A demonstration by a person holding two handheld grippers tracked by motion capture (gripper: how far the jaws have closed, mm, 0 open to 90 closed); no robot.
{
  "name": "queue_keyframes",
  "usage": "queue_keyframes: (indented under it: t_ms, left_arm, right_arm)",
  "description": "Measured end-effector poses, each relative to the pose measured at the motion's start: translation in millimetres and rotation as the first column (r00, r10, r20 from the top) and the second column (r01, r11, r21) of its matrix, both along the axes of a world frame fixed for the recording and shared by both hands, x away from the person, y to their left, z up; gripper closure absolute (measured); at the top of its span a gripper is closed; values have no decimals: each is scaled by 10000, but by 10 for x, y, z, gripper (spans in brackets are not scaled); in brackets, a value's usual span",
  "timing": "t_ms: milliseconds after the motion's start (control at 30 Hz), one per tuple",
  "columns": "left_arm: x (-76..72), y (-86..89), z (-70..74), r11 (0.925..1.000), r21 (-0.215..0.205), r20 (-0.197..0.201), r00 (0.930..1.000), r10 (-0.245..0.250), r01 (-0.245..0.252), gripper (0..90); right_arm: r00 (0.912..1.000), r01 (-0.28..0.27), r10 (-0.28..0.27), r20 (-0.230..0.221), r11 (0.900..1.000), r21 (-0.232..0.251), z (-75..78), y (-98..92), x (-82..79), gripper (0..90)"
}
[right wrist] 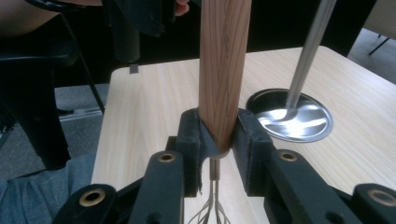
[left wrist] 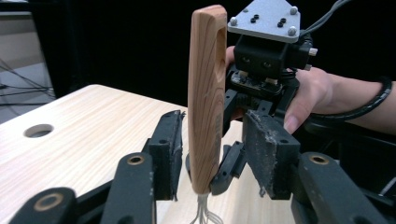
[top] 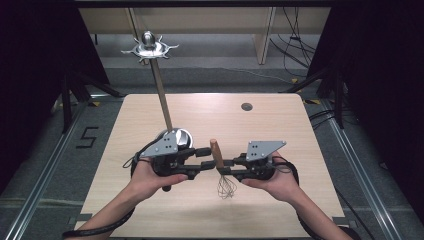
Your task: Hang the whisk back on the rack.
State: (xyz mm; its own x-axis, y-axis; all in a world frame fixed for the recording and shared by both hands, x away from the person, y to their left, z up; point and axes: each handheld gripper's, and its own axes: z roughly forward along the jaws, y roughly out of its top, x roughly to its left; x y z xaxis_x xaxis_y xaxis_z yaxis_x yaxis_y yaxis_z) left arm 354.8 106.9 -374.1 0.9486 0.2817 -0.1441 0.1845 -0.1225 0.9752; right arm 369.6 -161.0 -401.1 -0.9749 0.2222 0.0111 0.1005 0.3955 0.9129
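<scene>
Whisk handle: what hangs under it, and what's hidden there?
Under the wooden handle, thin wire loops hang above the table. The right gripper clamps the handle's lower end, so its fingers cover the joint with the wires.

a whisk (top: 219,162) stands upright over the table (top: 150,210), wooden handle up, wire loops down. the right gripper (top: 231,167) clamps the lower end of the handle from the right. the left gripper (top: 204,160) reaches in from the left, jaws on either side of the handle; contact cannot be told. each gripper sits in a hand (top: 145,180). behind the left gripper, a round steel base (top: 181,134) on the table carries a tall rod (top: 161,92) topped by a spiked metal dish (top: 149,48).
</scene>
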Motion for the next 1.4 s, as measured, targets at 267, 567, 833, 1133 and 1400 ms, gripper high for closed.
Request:
queue_keyframes:
  t_ms: [267, 567, 833, 1133, 1400]
  left_arm:
    - [37, -53, -57, 9967, -113, -163, 9966, -805, 803, 580]
    - [26, -32, -28, 9969, 46, 123, 9968, -792, 792, 711]
    - [40, 80, 67, 9996, 261, 146, 9998, -112, 108, 717]
    - [69, 315, 222, 9953, 438, 298, 9959, 856, -869, 717]
    - [75, 497, 317, 9751, 808, 498, 9779, 2029, -2064, 717]
  right_arm:
    - [9987, -515, 515, -58, 9986, -119, -6, 77, -52, 744]
    - [9959, -838, 843, -333, 9964, 149, -16, 115, -83, 738]
    - [9996, -273, 273, -18, 9988, -397, -14, 152, -132, 478]
    - [9955, 917, -928, -207, 9945, -504, -75, -93, -136, 455]
    - [9834, 1764, -1788, -299, 9819, -694, -169, -265, -142, 457]
